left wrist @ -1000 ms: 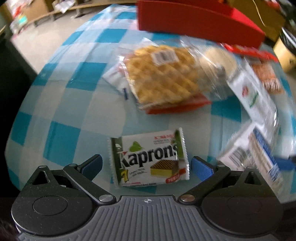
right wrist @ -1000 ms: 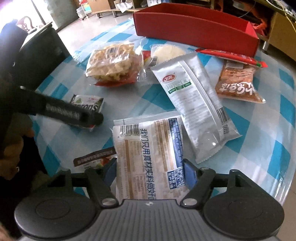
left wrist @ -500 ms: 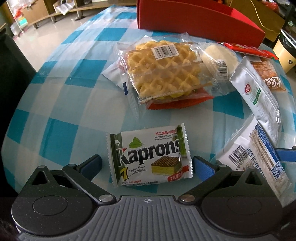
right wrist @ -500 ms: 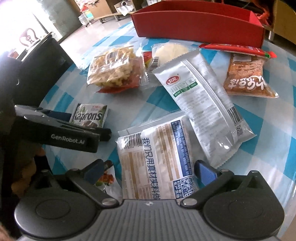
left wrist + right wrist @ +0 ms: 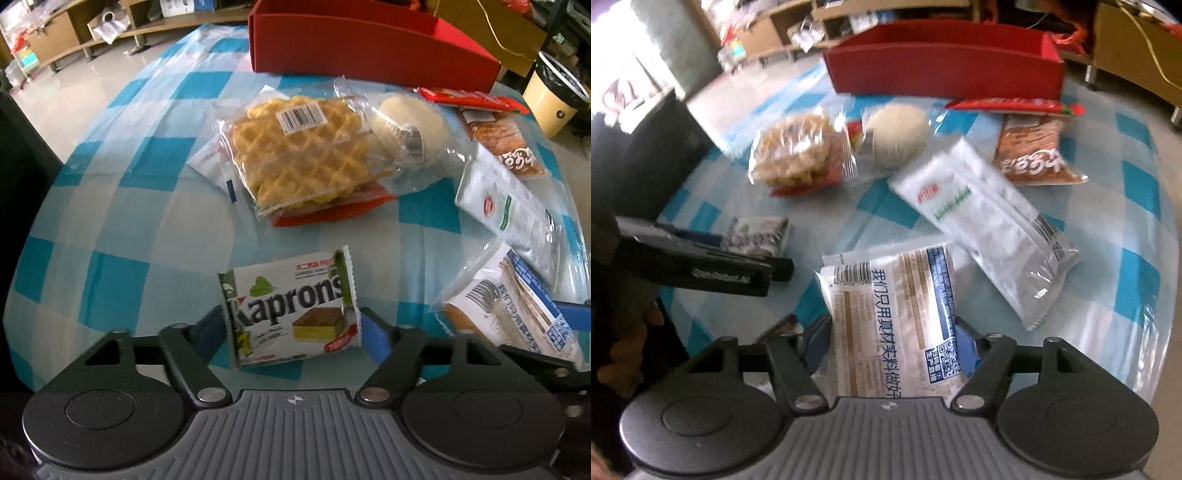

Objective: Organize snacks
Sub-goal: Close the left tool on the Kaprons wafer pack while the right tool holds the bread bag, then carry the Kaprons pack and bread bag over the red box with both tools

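The green-and-white wafer packet (image 5: pixel 291 314) reads "Kaprons" in large black letters, with small red Chinese print above it too fine to read. The blue-and-white pastry bag (image 5: pixel 897 321) carries vertical Chinese text beginning "我们只用真材实料", a barcode and a QR code. The waffle pack (image 5: pixel 299 151) bears a barcode sticker.

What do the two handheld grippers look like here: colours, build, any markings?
Both are alike: a ribbed grey body, black linkage arms with silver pivot screws, round black discs at the sides and blue finger pads. The left gripper, seen side-on from the right gripper, bears white lettering too blurred to read.
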